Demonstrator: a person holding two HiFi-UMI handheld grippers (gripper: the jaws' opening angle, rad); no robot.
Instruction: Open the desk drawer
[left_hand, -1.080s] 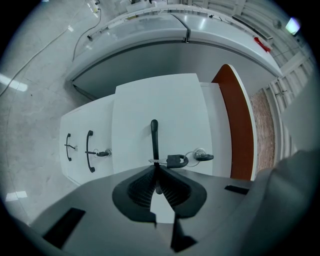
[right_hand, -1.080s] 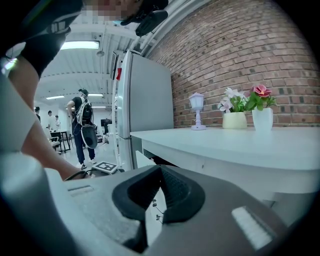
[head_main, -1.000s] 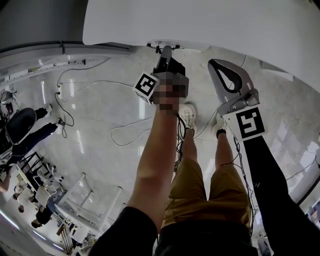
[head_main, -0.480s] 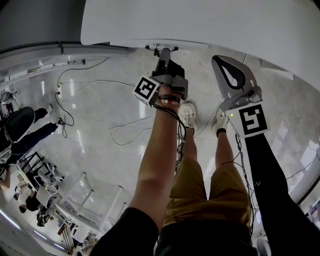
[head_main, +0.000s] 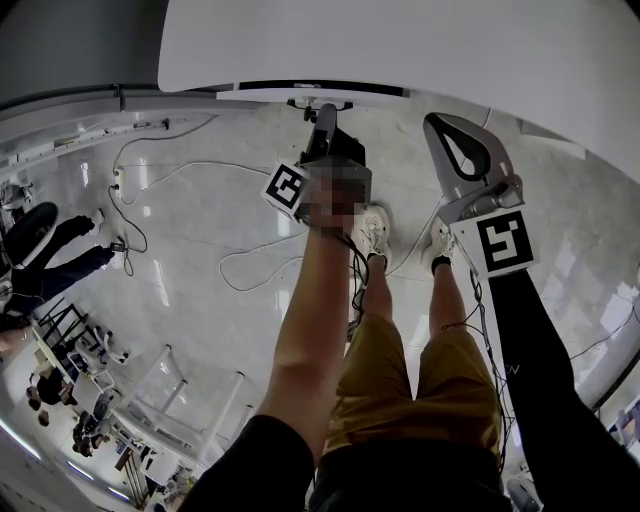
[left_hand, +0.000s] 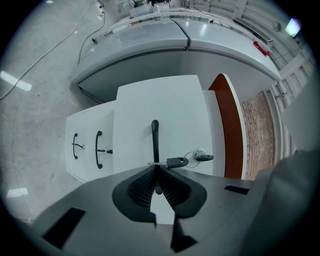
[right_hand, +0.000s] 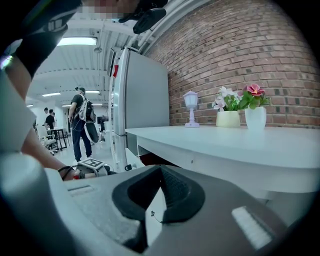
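The white flat-topped desk (head_main: 420, 50) carries the white flat-fronted drawer (left_hand: 172, 107) under its front edge, proud of the neighbouring drawer fronts (left_hand: 87, 125). The left gripper (left_hand: 156, 169) clamps the drawer's slim black bar handle (left_hand: 155, 135). The right gripper (right_hand: 159, 170) is closed, empty.

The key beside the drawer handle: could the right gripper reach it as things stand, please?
Probably yes: the right gripper is shut on nothing, close by, and the key sticks out uncovered. Only the left gripper, shut on the handle beside it, crowds the approach.
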